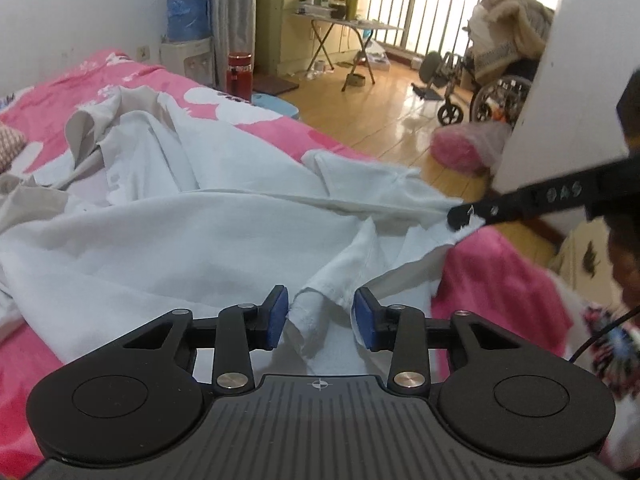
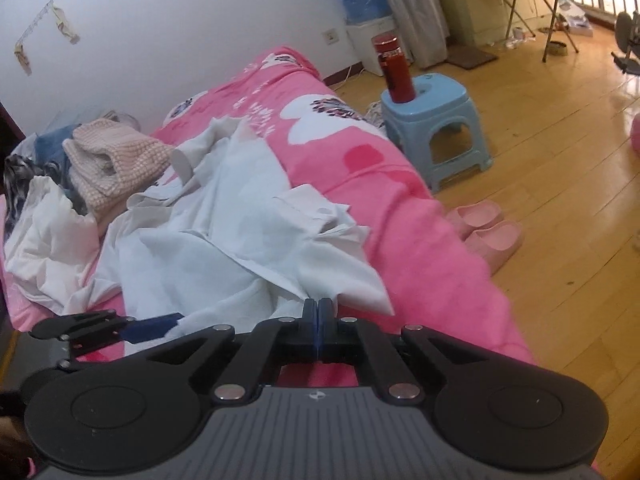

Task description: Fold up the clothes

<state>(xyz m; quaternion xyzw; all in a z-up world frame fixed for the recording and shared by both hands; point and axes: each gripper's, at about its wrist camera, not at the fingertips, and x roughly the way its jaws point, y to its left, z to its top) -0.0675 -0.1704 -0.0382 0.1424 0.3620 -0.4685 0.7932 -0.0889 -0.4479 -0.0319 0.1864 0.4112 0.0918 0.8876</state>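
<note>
While the left tool [image 1: 320, 316] sits low over the bed [image 1: 500, 276], its blue pads stand apart on either side of a bunched fold of the white garment [image 1: 200, 224], which rises between them without being clamped; whether the pads brush the cloth cannot be told. Ahead of this tool the garment spreads in loose ridges across the pink floral bedcover, and off to its right the right tool [image 1: 466, 216] shows as a dark bar with its tip pinching the garment's far edge, the cloth drawn into a taut crease toward it. From the right wrist view, the right tool [image 2: 319, 320] has its pads pressed together on a corner of the white garment [image 2: 224, 248], which fans out ahead of it over the bed [image 2: 440, 264]; the left tool [image 2: 152, 326] lies just to its left at the cloth's near hem. Beyond the garment, ahead and left, rests a heap of other clothes [image 2: 116, 160], and to the right stands a blue stool [image 2: 436, 120] carrying a red bottle [image 2: 394, 70]. The step in hand looks like taking hold of the hem to spread the garment flat. Next, the left tool likely needs to close on the fold between its pads, so both can pull the edge straight.
</note>
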